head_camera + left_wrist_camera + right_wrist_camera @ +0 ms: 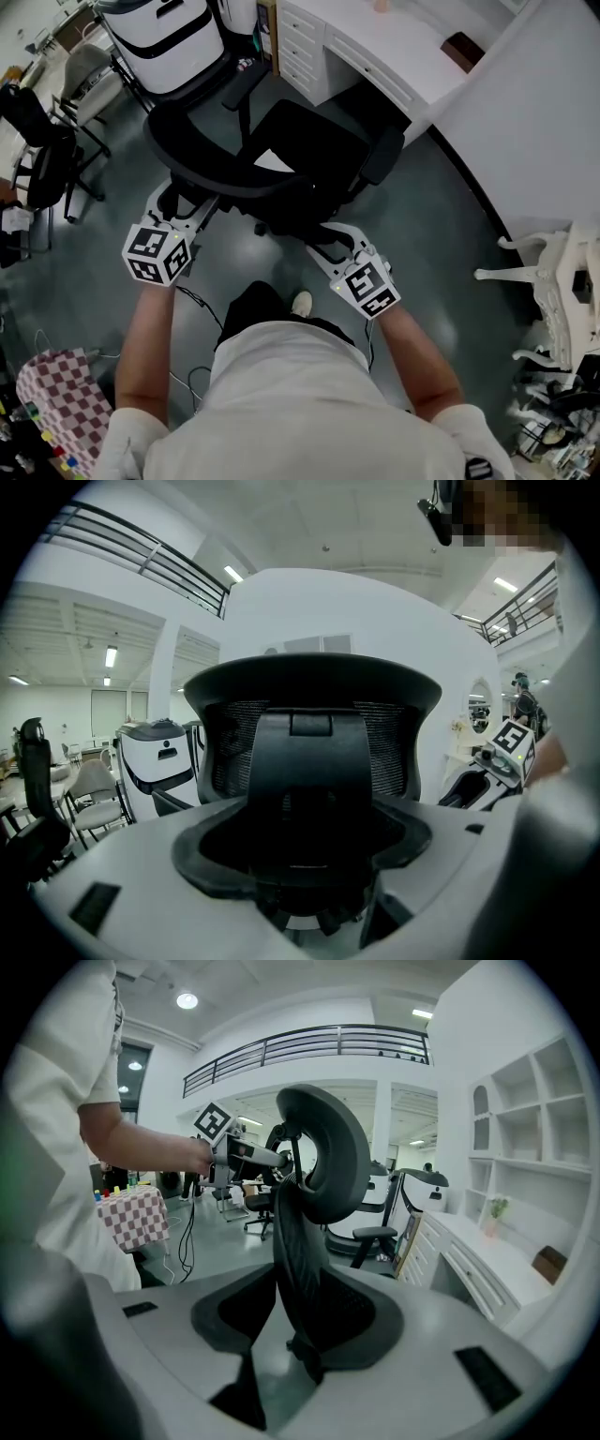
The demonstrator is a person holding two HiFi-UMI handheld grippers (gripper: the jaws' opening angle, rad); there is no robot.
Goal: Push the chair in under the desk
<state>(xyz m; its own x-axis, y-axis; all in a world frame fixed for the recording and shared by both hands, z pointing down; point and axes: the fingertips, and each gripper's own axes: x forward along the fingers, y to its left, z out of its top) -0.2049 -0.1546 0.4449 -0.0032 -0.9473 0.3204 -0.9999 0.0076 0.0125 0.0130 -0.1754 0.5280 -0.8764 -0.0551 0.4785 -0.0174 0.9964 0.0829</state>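
A black mesh office chair point(300, 150) stands on the dark floor, its seat turned toward the white desk point(394, 47) at the upper right. I stand behind its curved backrest point(234, 180). My left gripper point(183, 208) is at the backrest's left side. In the left gripper view the backrest point(309, 752) and its centre spine fill the space ahead, and the gripper point(305, 855) is open. My right gripper point(328, 239) is low at the backrest's right side. It point(300, 1326) is open, with the backrest's edge point(309, 1147) standing between its jaws.
A white curved wall point(534, 122) runs along the right, with white ornate furniture point(553, 272) beside it. A white machine point(173, 37) and another black chair point(42, 159) stand at the upper left. A checked cloth point(61, 398) and floor cables point(192, 375) lie near my feet.
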